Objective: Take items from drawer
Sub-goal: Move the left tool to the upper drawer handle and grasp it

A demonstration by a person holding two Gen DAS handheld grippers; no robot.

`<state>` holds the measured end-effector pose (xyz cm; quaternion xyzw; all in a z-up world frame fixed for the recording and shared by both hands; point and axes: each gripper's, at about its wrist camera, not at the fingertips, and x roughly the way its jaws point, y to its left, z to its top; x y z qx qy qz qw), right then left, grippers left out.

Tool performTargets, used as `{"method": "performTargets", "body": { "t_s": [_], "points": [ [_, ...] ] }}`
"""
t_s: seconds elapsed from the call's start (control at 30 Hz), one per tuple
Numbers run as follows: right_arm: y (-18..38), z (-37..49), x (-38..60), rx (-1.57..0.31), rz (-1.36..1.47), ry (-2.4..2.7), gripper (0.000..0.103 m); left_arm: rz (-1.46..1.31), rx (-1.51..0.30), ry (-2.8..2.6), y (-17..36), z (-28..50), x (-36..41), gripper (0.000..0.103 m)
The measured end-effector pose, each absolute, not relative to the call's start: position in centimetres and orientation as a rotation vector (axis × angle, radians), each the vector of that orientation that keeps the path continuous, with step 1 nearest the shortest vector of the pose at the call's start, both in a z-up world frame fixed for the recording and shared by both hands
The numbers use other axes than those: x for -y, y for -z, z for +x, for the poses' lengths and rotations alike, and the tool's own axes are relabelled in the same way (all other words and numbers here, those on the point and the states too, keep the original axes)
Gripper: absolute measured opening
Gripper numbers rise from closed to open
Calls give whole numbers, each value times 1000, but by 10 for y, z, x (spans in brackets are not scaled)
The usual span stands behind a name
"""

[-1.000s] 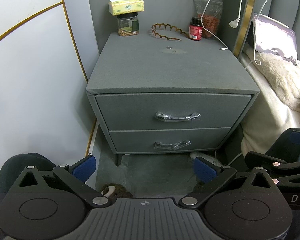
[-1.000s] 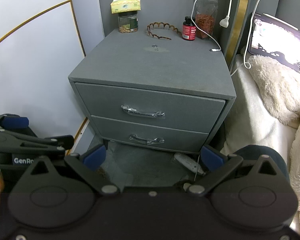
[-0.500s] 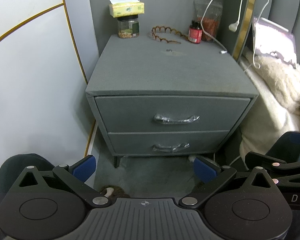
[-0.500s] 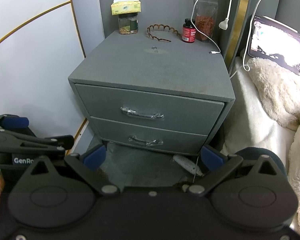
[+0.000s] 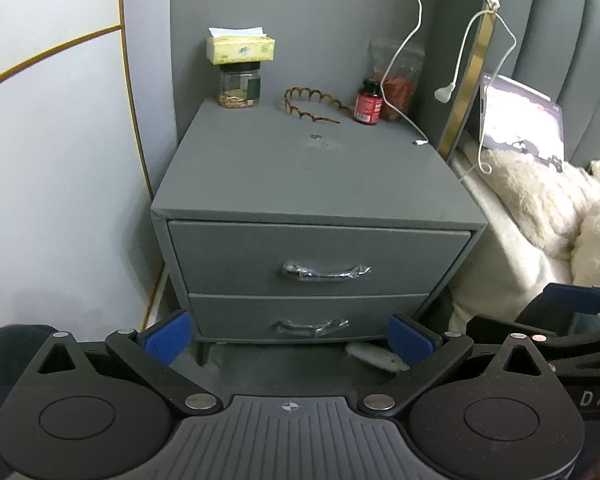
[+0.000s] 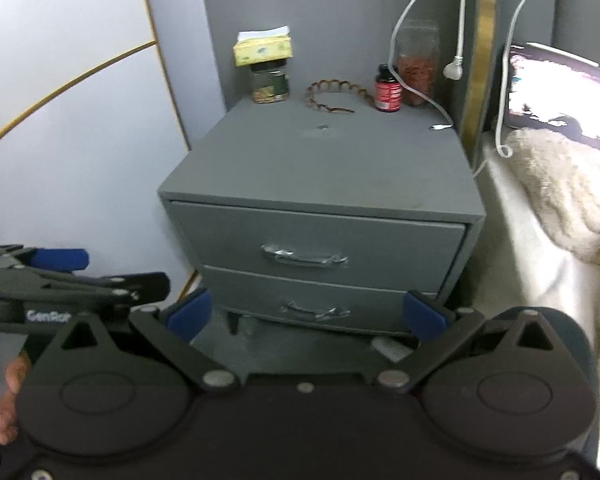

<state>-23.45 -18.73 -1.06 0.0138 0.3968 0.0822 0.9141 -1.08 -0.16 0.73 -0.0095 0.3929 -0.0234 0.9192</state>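
Both the left gripper (image 5: 288, 334) and the right gripper (image 6: 308, 314) hang wide open and empty, well short of the grey fabric-covered two-drawer nightstand (image 5: 316, 184), presumably lining up on its plastic-wrapped metal top drawer handle (image 5: 326, 272) (both drawers shut, contents hidden).

Soft, even indoor light fills both views, leaving only a faint shadow under the nightstand (image 5: 300, 184), while the tablet screen (image 5: 520, 120) by the bed is blown out to white glare. The left wrist view is fairly sharp, but the right wrist view is smeared with motion blur, softening the jar (image 6: 270, 82) and bottle (image 6: 388, 90). Fisheye bending curves the walls, and the corners go black.
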Motion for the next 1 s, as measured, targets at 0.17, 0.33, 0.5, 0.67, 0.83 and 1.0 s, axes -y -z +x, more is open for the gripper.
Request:
{"method": "performTargets", "body": {
  "t_s": [0.17,0.33,0.5,0.67,0.83,1.0],
  "points": [
    [10,-228,187,-887,37,-164,103,-9,-817,44,-6,-10,4,103],
    [14,-224,187,-960,47,-161,103,5,-827,43,-3,-8,3,103],
    [19,-223,184,-967,-3,-155,103,-3,-840,60,5,-6,2,103],
    [19,-212,189,-986,-42,-254,103,-3,-889,85,21,6,11,103],
    [29,-201,214,-1016,-91,-331,103,0,-869,116,37,25,33,103],
    [41,-192,249,-1049,-53,-330,103,138,-824,171,58,54,70,103]
  ]
}}
